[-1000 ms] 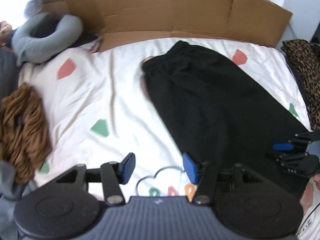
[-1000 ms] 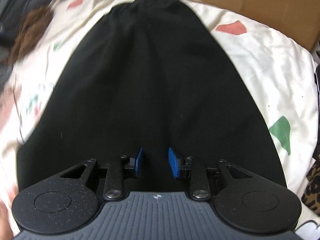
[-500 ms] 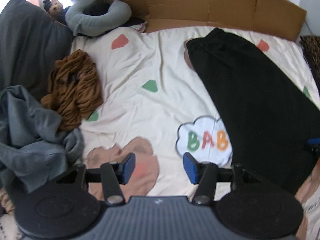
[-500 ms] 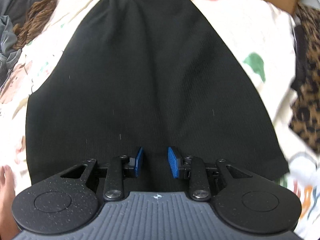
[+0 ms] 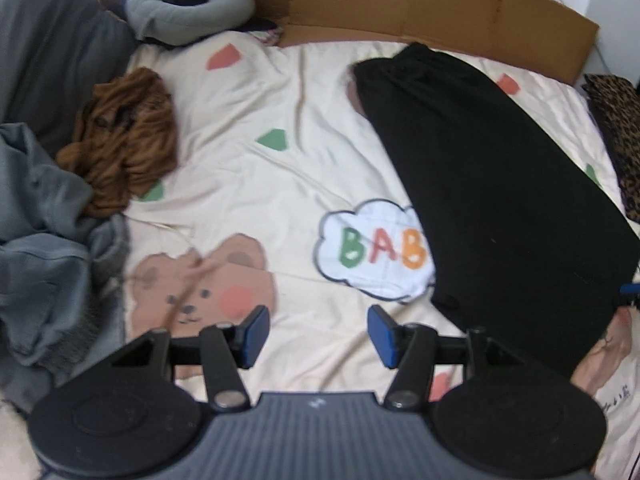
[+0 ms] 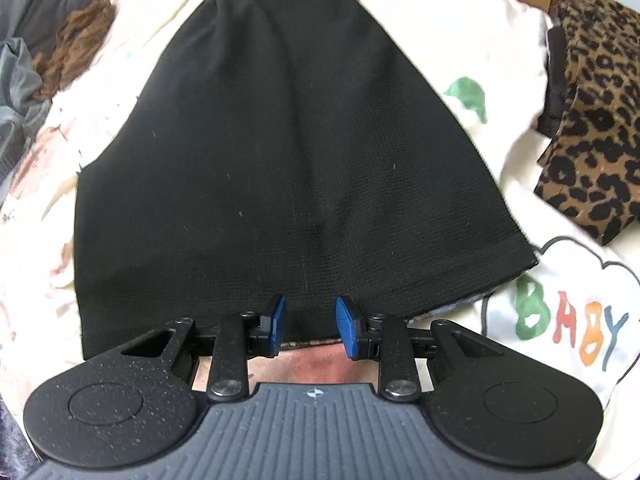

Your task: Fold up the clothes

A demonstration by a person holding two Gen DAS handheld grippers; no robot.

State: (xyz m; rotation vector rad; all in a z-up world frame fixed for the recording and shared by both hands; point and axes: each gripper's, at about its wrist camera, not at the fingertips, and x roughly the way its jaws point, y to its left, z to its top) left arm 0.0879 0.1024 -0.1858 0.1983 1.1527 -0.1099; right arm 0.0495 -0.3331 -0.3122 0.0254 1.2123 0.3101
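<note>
black skirt [image 6: 288,152] flat on bed | right claw [image 6: 308,324] open at hem, 6 o'clock | left claw [image 5: 316,334] open, empty | pinch both hem layers squarely, keep edges aligned

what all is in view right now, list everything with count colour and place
black garment: 1, black, spread flat on the bed, narrow gathered end far, wide hem near
bedsheet: 1, cream with bear, cloud and coloured patches, covering the bed
brown garment: 1, rust brown, crumpled at the left side of the bed
grey garment: 1, grey, heaped at the near left
leopard-print fabric: 1, tan and black, at the right edge of the bed
neck pillow: 1, grey, far left corner
cardboard: 1, brown, standing along the far edge
left gripper: 1, black with blue fingers, open over the sheet
right gripper: 1, black with blue fingers, open at the near hem
</note>
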